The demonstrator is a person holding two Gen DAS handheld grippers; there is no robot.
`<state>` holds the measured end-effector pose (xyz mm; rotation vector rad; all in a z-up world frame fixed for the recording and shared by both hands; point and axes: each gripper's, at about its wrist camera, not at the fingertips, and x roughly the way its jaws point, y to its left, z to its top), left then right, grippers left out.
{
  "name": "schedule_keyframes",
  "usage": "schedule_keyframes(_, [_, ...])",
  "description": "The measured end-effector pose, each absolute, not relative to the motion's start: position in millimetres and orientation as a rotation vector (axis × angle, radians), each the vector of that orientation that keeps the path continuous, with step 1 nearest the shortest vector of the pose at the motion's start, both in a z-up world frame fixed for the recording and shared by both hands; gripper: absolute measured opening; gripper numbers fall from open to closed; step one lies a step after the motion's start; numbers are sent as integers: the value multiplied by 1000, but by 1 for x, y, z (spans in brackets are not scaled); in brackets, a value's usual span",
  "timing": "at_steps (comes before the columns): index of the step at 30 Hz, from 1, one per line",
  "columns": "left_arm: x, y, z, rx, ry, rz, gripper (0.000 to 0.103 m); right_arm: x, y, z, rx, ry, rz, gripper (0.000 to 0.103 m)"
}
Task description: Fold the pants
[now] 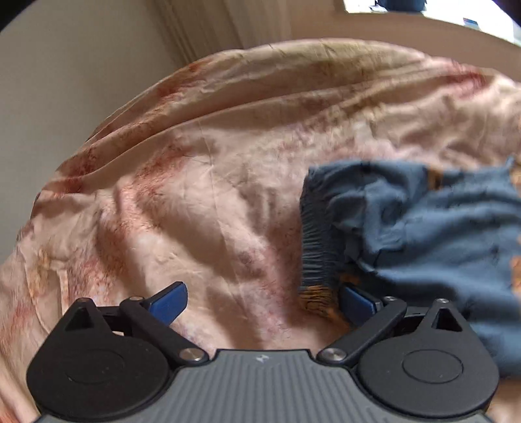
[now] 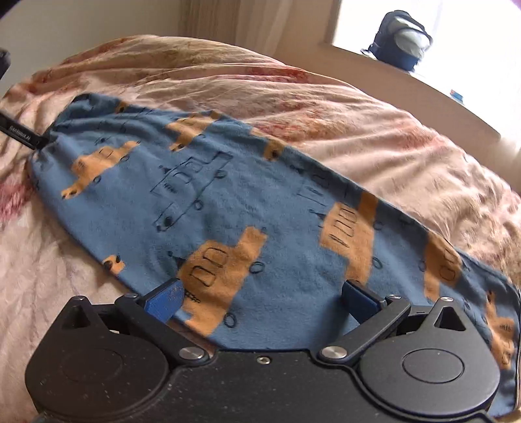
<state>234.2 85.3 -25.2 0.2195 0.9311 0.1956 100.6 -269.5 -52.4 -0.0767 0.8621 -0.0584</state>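
Observation:
The blue pants (image 2: 260,201) with orange vehicle prints lie spread out lengthwise on the bed. My right gripper (image 2: 262,299) hovers over their near edge, jaws wide open, and the fabric lies below the pads without being pinched. In the left wrist view the gathered elastic waistband (image 1: 314,237) and rumpled blue cloth (image 1: 423,227) fill the right side. My left gripper (image 1: 262,304) is open, with the waistband's corner just inside its right finger (image 1: 356,304) and bare bedcover between the pads. A black piece of the left gripper (image 2: 19,133) shows by the pants' far left end.
A crumpled pink floral bedcover (image 1: 195,182) covers the bed under everything. A pale wall and a curtain (image 2: 228,19) stand behind the bed. A dark backpack (image 2: 402,40) sits on the window ledge (image 2: 456,97) at the back right.

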Motion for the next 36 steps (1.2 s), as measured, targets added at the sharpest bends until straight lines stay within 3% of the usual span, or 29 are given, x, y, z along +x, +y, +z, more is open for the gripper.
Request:
schedule_keyframes(5, [219, 38, 9, 199, 826, 59, 103, 80, -318, -21, 117, 754, -141, 102])
schedule_keyframes(10, [219, -63, 14, 185, 818, -189, 103, 54, -382, 4, 250, 700, -191, 102])
schedule_keyframes(16, [219, -209, -22, 260, 824, -387, 103, 8, -454, -2, 252, 701, -258, 102])
schedule_keyframes(21, [225, -296, -65, 428, 788, -387, 103, -31, -511, -47, 325, 737, -246, 102])
schedule_keyframes(23, [230, -314, -73, 503, 731, -359, 103, -47, -524, -67, 290, 753, -284, 102])
schedule_keyframes(31, [228, -356, -40, 510, 578, -453, 103, -99, -533, -70, 443, 469, -219, 102])
schedule_keyframes(34, [212, -378, -22, 421, 600, -651, 103, -101, -535, -69, 519, 410, -141, 98])
schedule_keyframes(36, [209, -393, -19, 352, 710, -805, 103, -97, -535, -69, 562, 406, -102, 96])
